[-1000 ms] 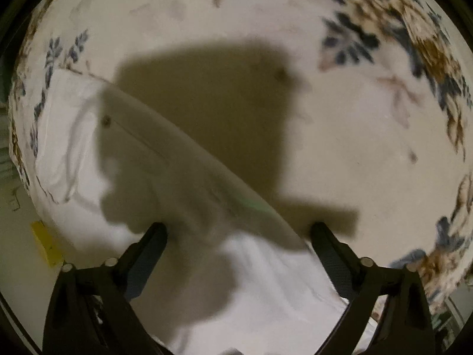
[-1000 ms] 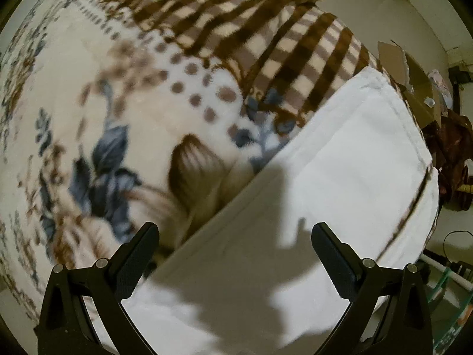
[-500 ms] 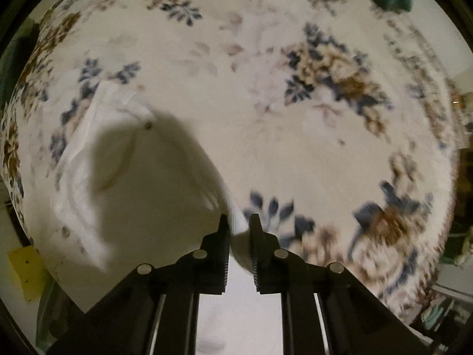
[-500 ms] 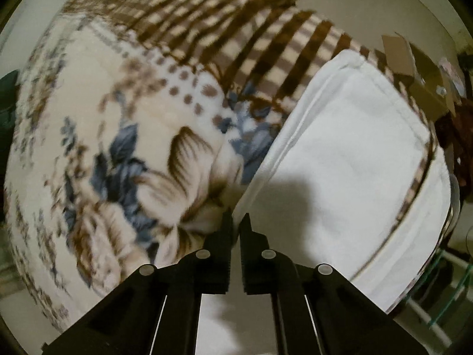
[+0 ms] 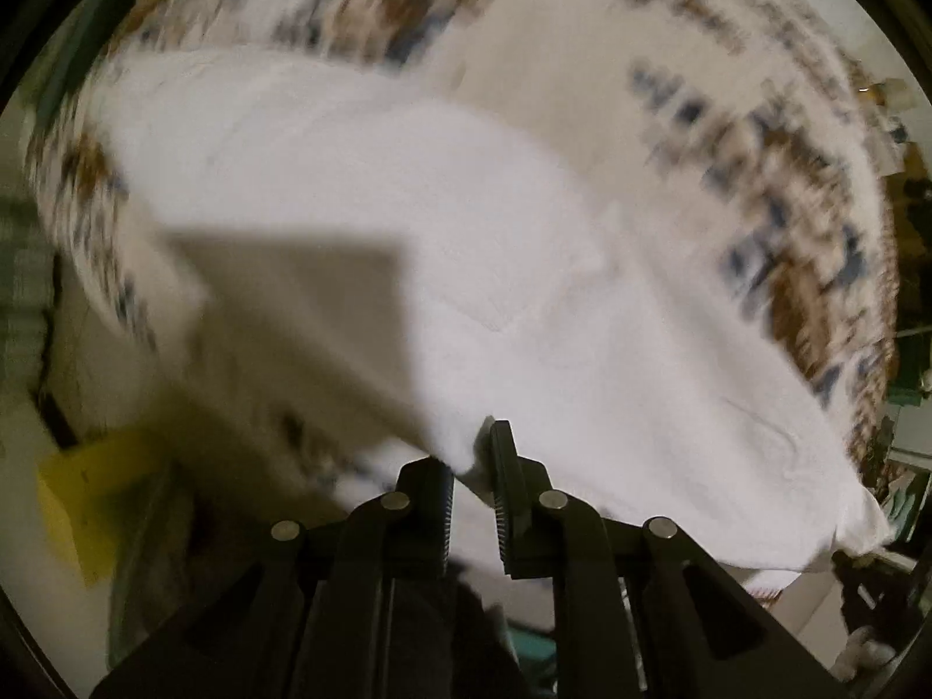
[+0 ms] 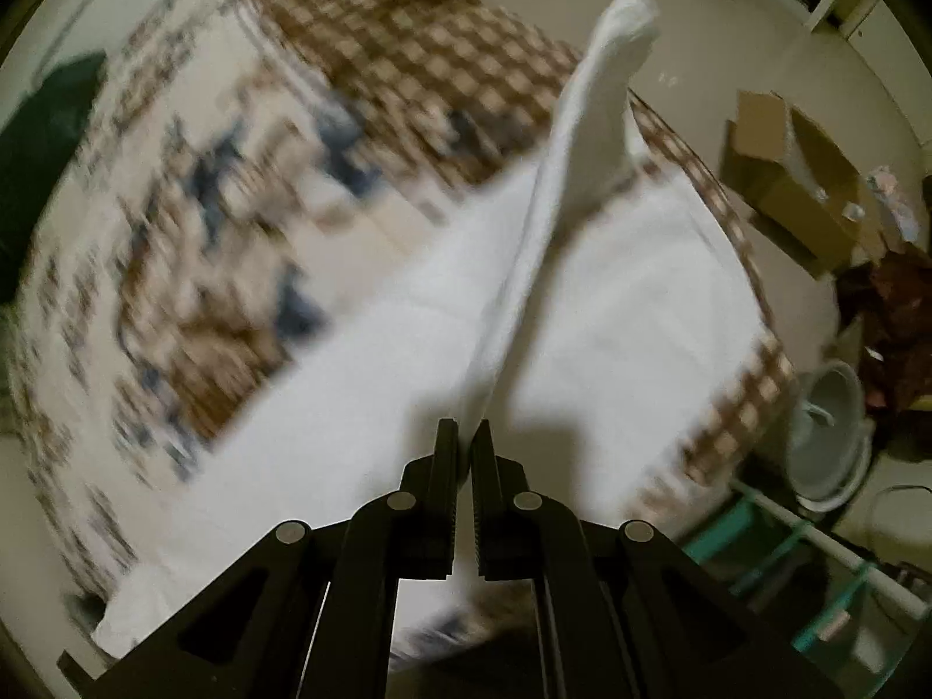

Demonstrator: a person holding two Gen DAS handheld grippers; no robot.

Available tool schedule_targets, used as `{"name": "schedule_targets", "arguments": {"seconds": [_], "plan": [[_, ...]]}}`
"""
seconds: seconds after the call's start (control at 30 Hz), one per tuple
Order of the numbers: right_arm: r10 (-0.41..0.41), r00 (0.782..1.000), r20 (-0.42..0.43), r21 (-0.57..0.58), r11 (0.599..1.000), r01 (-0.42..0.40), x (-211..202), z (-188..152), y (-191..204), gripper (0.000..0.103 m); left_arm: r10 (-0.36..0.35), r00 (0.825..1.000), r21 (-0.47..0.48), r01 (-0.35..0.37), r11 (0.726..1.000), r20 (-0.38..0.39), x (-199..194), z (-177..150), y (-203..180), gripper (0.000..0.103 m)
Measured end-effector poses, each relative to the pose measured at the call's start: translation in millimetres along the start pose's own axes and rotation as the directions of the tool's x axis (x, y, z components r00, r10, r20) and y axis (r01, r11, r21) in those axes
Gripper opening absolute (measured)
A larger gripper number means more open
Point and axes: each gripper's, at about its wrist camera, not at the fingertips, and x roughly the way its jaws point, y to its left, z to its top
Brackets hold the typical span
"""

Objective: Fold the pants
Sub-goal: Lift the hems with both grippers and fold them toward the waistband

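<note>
**Q:** What does the left wrist view show?

**A:** The left gripper (image 5: 473, 466) points down, its jaws clamped on a fold of the white pants (image 5: 512, 268). The cloth rises from the bed to the pinch and spreads away beneath it, over a floral blanket (image 5: 804, 186) that is heavily blurred. The tool casts a dark angular shadow (image 5: 303, 303) on the fabric at left. A yellow object (image 5: 87, 501) lies low at the left edge; what it is cannot be told.

**Q:** And the right wrist view?

**A:** The right gripper (image 6: 464, 448) likewise points down, jaws closed on the pants (image 6: 629, 314). From the pinch a taut ridge of white cloth (image 6: 576, 175) runs upward in the picture to a rounded end near the top. The rest of the garment lies flat on either side of that ridge, on the blanket (image 6: 192, 244), whose far part bears a brown check pattern (image 6: 442, 64).

**Q:** Where do the pants lie overall?

**A:** Mostly on the bed, with two pinched portions lifted clear of it, one in each gripper.

**Q:** What surrounds the bed?

**A:** In the right view, an open cardboard box (image 6: 798, 175) stands on the floor at right; below it sits a pale round appliance (image 6: 830, 437), and a teal-and-white rail (image 6: 815, 547) crosses the lower right corner.
</note>
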Motion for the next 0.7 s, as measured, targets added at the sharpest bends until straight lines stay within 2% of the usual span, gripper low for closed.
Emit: {"name": "schedule_targets", "arguments": {"seconds": [0.07,0.17,0.27,0.3,0.33,0.37,0.4,0.43,0.47,0.5,0.6,0.7], "plan": [[-0.028,0.999,-0.030,-0.001,1.000,0.028,11,-19,-20,0.004,0.034,0.999,-0.009,-0.034,0.999,-0.029,27,-14,8,0.010],[-0.060,0.996,-0.063,-0.038,0.998,0.057,41,-38,-43,0.005,0.042,0.996,-0.057,-0.047,0.997,-0.083,61,-20,21,0.013],[-0.029,0.987,-0.158,-0.095,0.995,0.014,64,-49,-65,0.016,0.015,0.998,-0.093,-0.020,0.996,-0.061,61,-23,26,0.014],[-0.011,0.985,-0.170,-0.104,0.995,-0.007,63,-53,-72,0.026,0.010,0.998,-0.095,-0.015,0.995,-0.056,57,-24,25,0.014],[0.017,0.985,-0.172,-0.106,0.994,-0.035,61,-56,-78,0.035,0.011,0.999,-0.097,-0.016,0.995,-0.051,53,-26,26,0.019],[0.054,0.986,-0.156,-0.093,0.993,-0.069,55,-58,-91,0.038,0.019,0.999,-0.099,-0.023,0.995,-0.045,50,-27,26,0.033],[0.075,0.987,-0.139,-0.075,0.993,-0.086,50,-58,-101,0.041,0.019,0.999,-0.100,-0.023,0.995,-0.037,45,-26,26,0.054],[0.101,0.988,-0.121,-0.047,0.993,-0.107,45,-56,-112,0.045,0.020,0.999,-0.097,-0.022,0.995,-0.029,44,-24,24,0.067],[0.130,0.987,-0.095,0.001,0.991,-0.131,39,-53,-128,0.045,0.030,0.999,-0.090,-0.031,0.995,-0.015,40,-22,23,0.089],[0.156,0.986,-0.063,0.054,0.987,-0.153,34,-47,-145,0.046,0.047,0.999,-0.080,-0.046,0.996,0.006,37,-18,21,0.093],[0.212,0.977,0.022,0.224,0.951,-0.212,31,-24,-193,0.046,0.088,0.996,-0.051,-0.087,0.995,0.028,37,-7,12,0.093],[0.184,0.979,0.091,0.323,0.924,-0.203,29,4,-221,0.046,0.105,0.993,-0.038,-0.104,0.994,0.044,37,6,1,0.093]]}}
